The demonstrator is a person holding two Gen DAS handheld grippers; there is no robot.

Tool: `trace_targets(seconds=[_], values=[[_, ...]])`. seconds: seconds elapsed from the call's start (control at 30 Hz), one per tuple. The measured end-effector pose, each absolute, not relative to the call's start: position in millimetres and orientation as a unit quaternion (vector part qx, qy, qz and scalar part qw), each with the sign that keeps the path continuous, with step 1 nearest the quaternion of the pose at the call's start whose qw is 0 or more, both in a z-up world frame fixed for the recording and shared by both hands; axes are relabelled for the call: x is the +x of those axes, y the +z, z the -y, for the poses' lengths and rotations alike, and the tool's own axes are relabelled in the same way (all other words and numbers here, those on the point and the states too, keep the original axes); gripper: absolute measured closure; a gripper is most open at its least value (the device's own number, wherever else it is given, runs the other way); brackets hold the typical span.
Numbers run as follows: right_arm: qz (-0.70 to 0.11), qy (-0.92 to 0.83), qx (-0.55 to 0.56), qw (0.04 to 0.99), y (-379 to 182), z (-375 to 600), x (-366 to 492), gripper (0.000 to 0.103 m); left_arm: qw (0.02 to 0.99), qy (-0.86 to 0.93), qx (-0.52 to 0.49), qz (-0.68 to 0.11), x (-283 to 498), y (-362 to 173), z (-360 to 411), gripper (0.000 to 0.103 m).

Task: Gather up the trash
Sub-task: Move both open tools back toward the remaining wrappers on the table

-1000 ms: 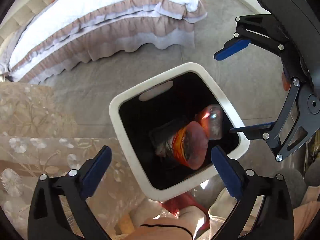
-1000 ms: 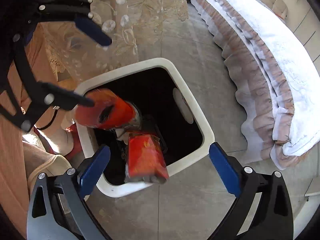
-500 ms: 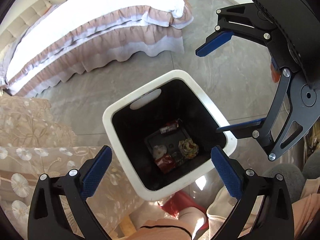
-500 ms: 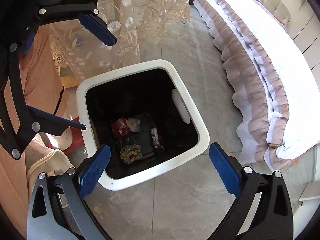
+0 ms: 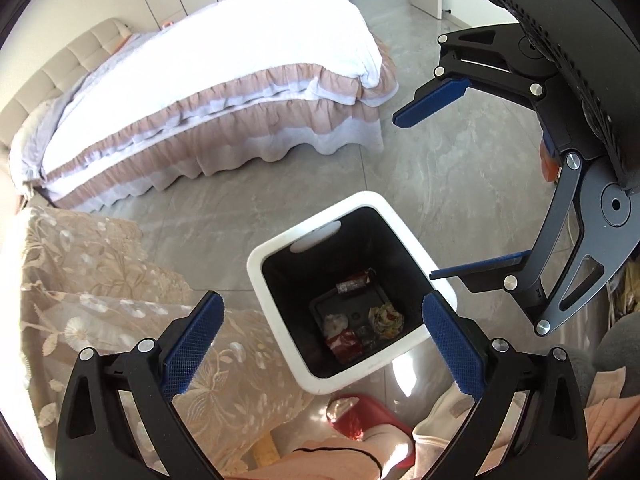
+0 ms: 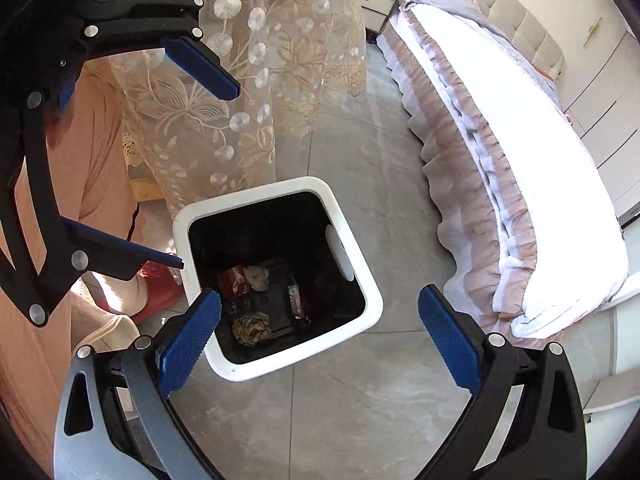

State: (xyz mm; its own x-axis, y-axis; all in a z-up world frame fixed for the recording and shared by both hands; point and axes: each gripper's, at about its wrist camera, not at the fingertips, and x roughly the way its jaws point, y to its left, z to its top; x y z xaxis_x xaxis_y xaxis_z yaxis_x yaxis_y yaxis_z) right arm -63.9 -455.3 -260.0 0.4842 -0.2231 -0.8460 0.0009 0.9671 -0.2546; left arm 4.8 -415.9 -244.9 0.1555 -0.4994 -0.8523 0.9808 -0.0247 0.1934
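Both grippers hang over the white bin (image 5: 362,204) w/ nothing in them. Left gripper (image 5: 320,344) has its jaws spread wide, blue pads clear of everything; right gripper (image 6: 316,344) is likewise wide open and empty.

Trash sits at the bottom of the bin, straight below and ahead of both tools: a red wrapper (image 5: 345,342), a crumpled paper ball (image 6: 251,328), a small tube (image 6: 295,300) and a white scrap (image 6: 258,276).

No loose trash shows on the floor (image 6: 360,184) in either view. Probably the next pick is elsewhere, maybe on the lace-covered table (image 6: 248,80), which stands just beside the bin on the left gripper's side, so that one looks nearer.
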Motion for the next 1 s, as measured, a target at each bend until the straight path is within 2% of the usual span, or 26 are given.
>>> trace_targets(seconds=[0.23, 0.5, 0.8, 1.0], values=[[-0.430, -0.146, -0.158, 0.877, -205.1, 427.3, -64.5, 0.005, 0.723, -0.517, 0.384, -0.250, 7.7, -188.9, 383.9, 0.005], [-0.343, -0.122, -0.126, 0.923, -140.7, 381.5, -44.7, 0.005, 0.825, -0.408, 0.299, -0.252, 31.0, -128.2, 304.6, 0.005], [-0.294, -0.026, -0.103, 0.950, -112.3, 310.9, 14.8, 0.005, 0.905, -0.260, 0.205, -0.267, 71.8, -101.4, 185.9, 0.005], [-0.274, 0.028, -0.098, 0.956, -103.1, 262.6, 58.5, 0.005, 0.923, -0.192, 0.163, -0.292, 92.8, -103.0, 119.4, 0.005]])
